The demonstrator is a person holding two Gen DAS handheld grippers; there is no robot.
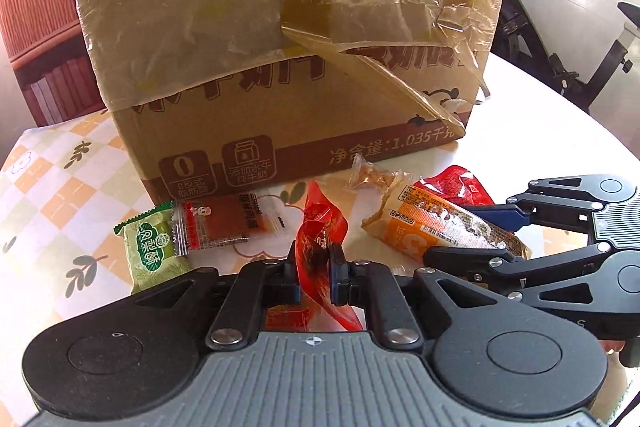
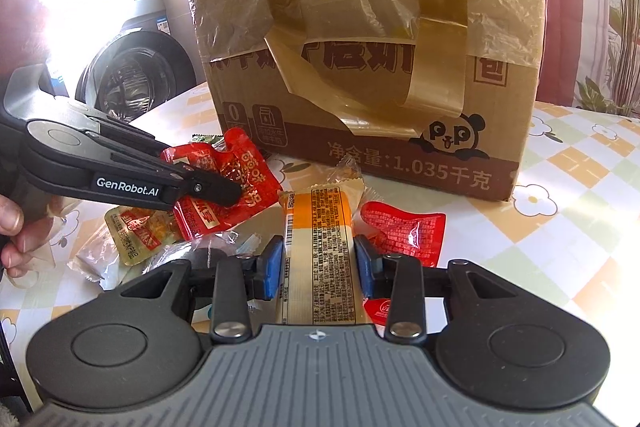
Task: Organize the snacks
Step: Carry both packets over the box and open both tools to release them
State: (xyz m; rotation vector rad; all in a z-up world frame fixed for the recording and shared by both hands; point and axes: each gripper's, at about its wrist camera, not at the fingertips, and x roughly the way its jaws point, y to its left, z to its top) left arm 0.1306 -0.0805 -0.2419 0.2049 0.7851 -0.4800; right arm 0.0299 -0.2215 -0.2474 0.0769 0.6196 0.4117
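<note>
A crumpled red snack packet (image 1: pixel 322 223) stands pinched between the pads of my left gripper (image 1: pixel 316 259), which is shut on it. The right wrist view shows that same left gripper (image 2: pixel 216 179) from the side, clamped on the red packet (image 2: pixel 248 163) just above the table. My right gripper (image 2: pixel 318 259) is shut on a long orange-and-white snack bar (image 2: pixel 320 215), blue pads pressing its two sides. In the left wrist view the right gripper (image 1: pixel 460 233) reaches in from the right, with the bar (image 1: pixel 404 223) in it.
A large taped cardboard box (image 1: pixel 280 27) (image 2: pixel 360 7) stands close behind the snacks. Loose on the checked tablecloth (image 1: pixel 48 195) lie a green packet (image 1: pixel 154 247), a brown sachet (image 1: pixel 224 223), a clear candy (image 1: pixel 368 175) and another red packet (image 2: pixel 404 231). A hand (image 2: pixel 12 227) shows at the left.
</note>
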